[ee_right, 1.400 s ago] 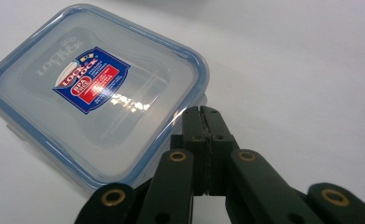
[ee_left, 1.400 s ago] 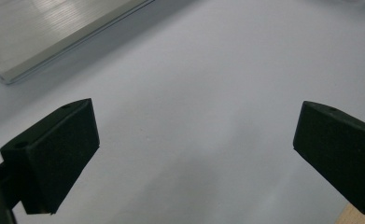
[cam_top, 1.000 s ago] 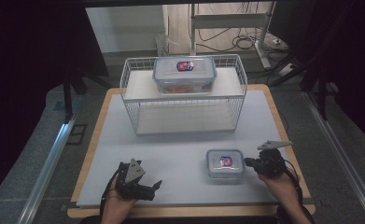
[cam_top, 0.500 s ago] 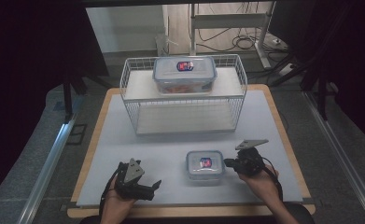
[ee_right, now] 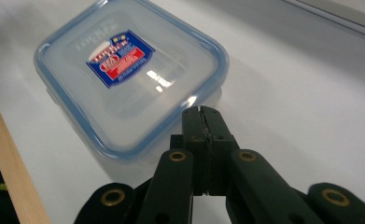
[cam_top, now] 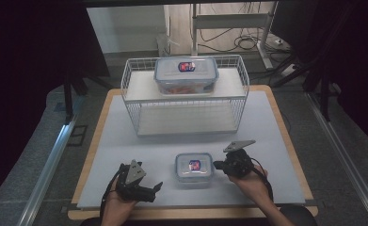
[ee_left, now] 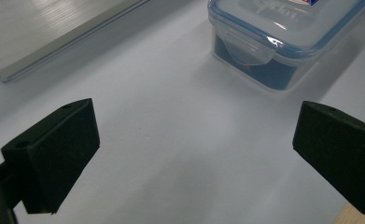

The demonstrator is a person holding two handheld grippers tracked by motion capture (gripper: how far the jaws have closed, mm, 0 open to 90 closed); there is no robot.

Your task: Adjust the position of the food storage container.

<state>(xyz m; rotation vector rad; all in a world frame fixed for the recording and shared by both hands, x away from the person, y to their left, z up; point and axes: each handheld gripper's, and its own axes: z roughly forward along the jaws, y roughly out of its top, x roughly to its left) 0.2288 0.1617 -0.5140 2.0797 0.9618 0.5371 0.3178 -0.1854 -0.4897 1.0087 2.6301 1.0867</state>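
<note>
A small clear container with a blue-rimmed lid and a red-and-blue label (cam_top: 194, 168) (ee_right: 129, 84) (ee_left: 283, 42) lies flat on the white mat near the front. My right gripper (cam_top: 215, 165) (ee_right: 202, 116) is shut, nothing between its jaws, and its tip rests against the container's right edge. My left gripper (cam_top: 154, 192) (ee_left: 194, 154) rests low on the mat to the container's left, open wide and pointing toward it, a short gap away.
A white wire rack (cam_top: 238, 108) stands at the back of the mat, with a larger lidded container (cam_top: 186, 74) on its top shelf. The rack's lower plate (ee_left: 54, 32) lies ahead of the left gripper. The table's wooden edge (ee_right: 12, 172) runs along the front.
The small container has slid left across the mat, with my shut right gripper moving left right behind it. The left gripper has stayed where it was.
</note>
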